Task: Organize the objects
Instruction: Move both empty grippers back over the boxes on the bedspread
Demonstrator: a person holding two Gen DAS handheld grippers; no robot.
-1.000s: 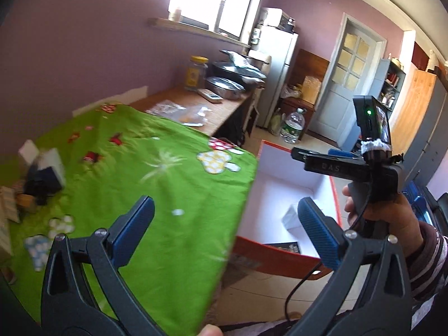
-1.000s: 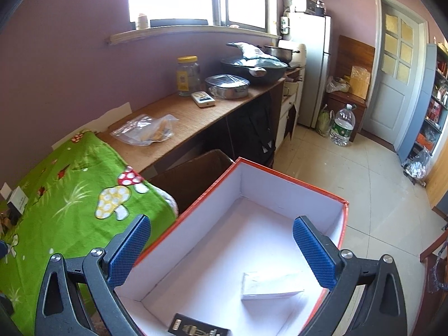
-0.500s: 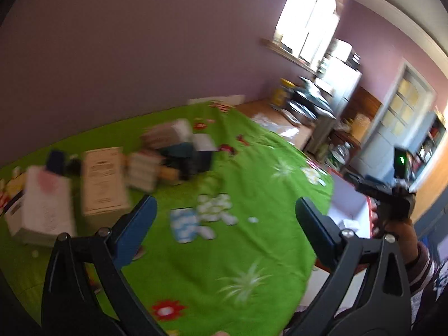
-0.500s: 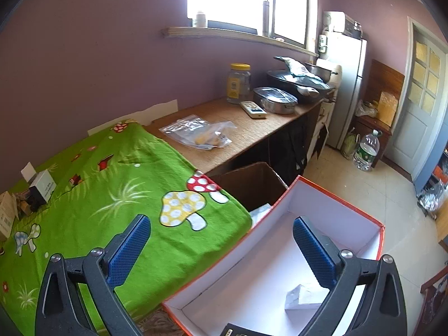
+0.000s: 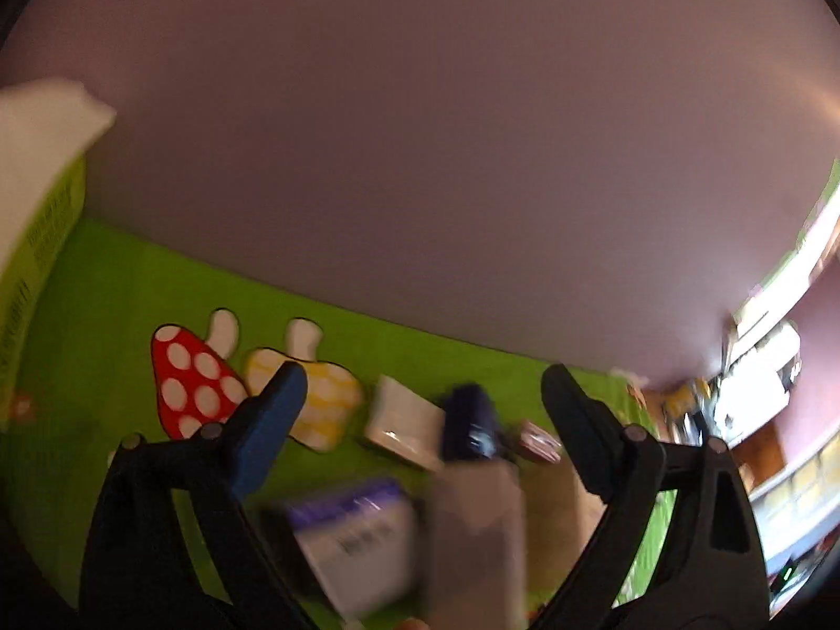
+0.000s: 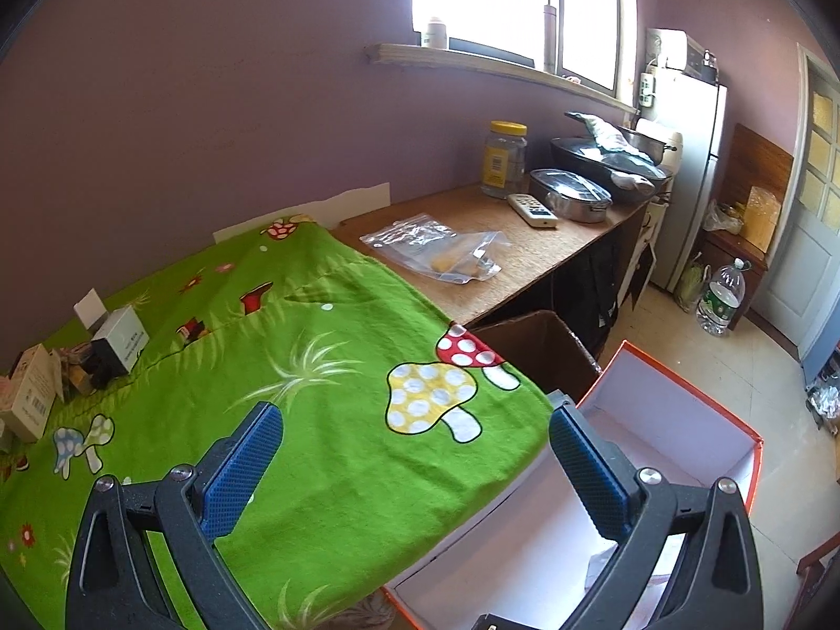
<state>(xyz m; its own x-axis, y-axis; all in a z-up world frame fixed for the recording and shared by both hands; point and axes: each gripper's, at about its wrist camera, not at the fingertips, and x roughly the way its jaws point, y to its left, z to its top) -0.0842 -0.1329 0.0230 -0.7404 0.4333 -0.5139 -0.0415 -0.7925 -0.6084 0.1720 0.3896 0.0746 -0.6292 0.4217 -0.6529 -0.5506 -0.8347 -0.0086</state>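
Note:
My left gripper (image 5: 422, 399) is open and empty, low over a blurred cluster of small boxes on the green mushroom cloth (image 5: 121, 294): a purple and white box (image 5: 357, 541), a pale box (image 5: 480, 530), a white box (image 5: 401, 420) and a dark item (image 5: 470, 422). My right gripper (image 6: 415, 451) is open and empty above the cloth's edge (image 6: 336, 367), beside the orange box with a white inside (image 6: 677, 420). A white packet (image 6: 598, 564) and a dark item (image 6: 491, 622) lie in the orange box. The same box cluster (image 6: 113, 341) shows far left in the right wrist view.
A wooden counter (image 6: 525, 247) holds a plastic bag (image 6: 441, 247), a jar (image 6: 504, 160), a remote (image 6: 533, 209) and pans (image 6: 569, 194). A brown carton (image 6: 541, 341) stands under it. A tall green and white box (image 5: 37, 199) stands at the left. The purple wall (image 5: 420, 157) is close behind.
My left gripper has swung left from the orange box and come down close over the box cluster. My right gripper has drawn back and left from over the orange box to the cloth's edge.

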